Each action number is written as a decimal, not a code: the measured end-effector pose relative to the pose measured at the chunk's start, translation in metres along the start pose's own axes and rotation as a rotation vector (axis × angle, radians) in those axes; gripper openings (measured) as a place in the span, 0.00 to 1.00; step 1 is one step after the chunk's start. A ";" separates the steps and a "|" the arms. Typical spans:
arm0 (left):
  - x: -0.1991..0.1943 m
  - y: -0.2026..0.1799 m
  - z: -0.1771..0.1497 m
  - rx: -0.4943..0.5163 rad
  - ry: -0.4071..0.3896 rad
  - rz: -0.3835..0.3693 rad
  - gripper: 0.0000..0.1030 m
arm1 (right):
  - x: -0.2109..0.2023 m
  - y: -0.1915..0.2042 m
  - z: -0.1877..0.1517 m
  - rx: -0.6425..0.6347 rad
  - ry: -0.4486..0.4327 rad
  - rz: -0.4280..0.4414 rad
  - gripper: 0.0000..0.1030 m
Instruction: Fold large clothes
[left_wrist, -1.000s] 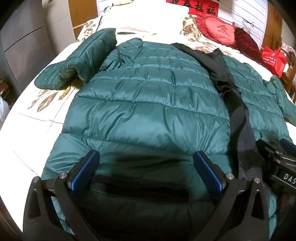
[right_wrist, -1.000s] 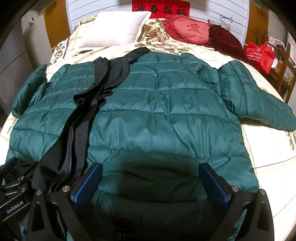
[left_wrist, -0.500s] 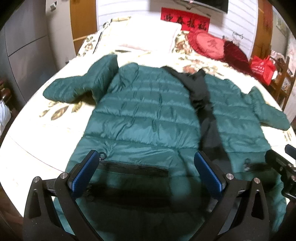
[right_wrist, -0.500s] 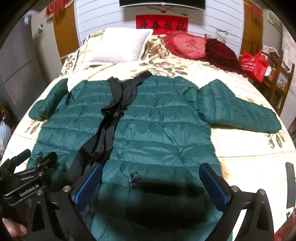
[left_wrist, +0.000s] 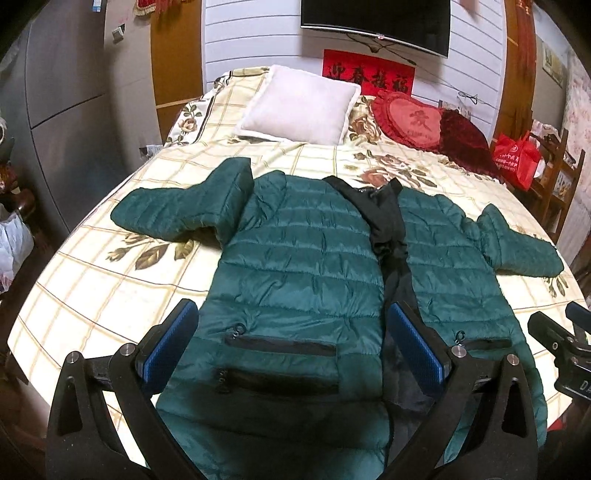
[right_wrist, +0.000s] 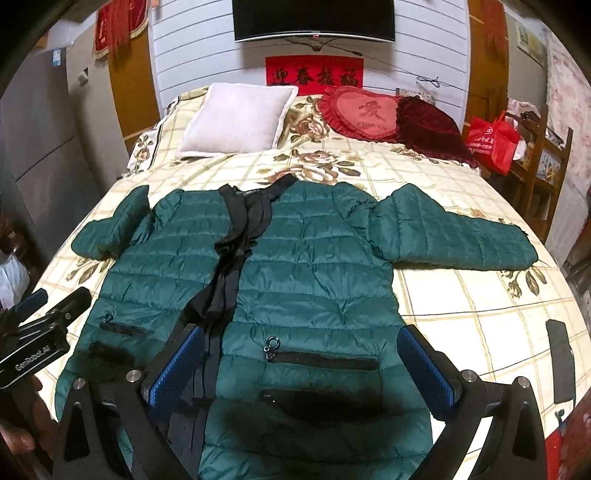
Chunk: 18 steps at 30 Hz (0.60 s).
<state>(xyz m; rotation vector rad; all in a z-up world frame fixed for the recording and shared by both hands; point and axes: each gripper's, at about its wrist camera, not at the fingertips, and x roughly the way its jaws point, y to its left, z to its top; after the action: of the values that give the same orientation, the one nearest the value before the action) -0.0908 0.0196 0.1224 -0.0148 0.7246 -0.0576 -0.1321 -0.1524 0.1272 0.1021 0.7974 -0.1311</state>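
Observation:
A dark green puffer jacket (left_wrist: 306, 258) (right_wrist: 317, 266) lies front up on the bed, its hem hanging over the near edge. Black lining (left_wrist: 388, 221) (right_wrist: 236, 236) shows along the open front. One sleeve (left_wrist: 184, 210) bends out to the left, the other (right_wrist: 450, 236) stretches right. My left gripper (left_wrist: 291, 343) hovers open above the left pocket, holding nothing. My right gripper (right_wrist: 301, 367) is open too, above the right pocket (right_wrist: 325, 360). Each gripper shows at the edge of the other's view: the right gripper (left_wrist: 561, 347), the left gripper (right_wrist: 40, 332).
The bed (left_wrist: 110, 288) has a floral checked cover. At its head lie a white pillow (left_wrist: 299, 107) and red cushions (left_wrist: 410, 122). A red bag (right_wrist: 493, 142) sits on wooden furniture to the right. A dark phone-like slab (right_wrist: 559, 360) lies on the bed's right side.
Both grippers have pulled back and up from the jacket's hem. The whole jacket and the head of the bed have come into view. The jaws stayed open.

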 end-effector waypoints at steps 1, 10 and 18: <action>-0.001 0.000 0.001 -0.001 -0.001 0.005 1.00 | 0.001 0.000 0.001 0.004 0.003 -0.002 1.00; -0.002 -0.006 0.000 0.008 0.002 0.011 1.00 | 0.004 0.011 -0.001 -0.032 0.001 -0.030 1.00; -0.002 -0.012 -0.005 0.010 0.022 -0.013 1.00 | 0.003 0.009 -0.004 -0.009 0.007 -0.044 1.00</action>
<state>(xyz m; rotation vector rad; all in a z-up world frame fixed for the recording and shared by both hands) -0.0965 0.0078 0.1205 -0.0095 0.7461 -0.0736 -0.1319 -0.1436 0.1227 0.0766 0.8073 -0.1692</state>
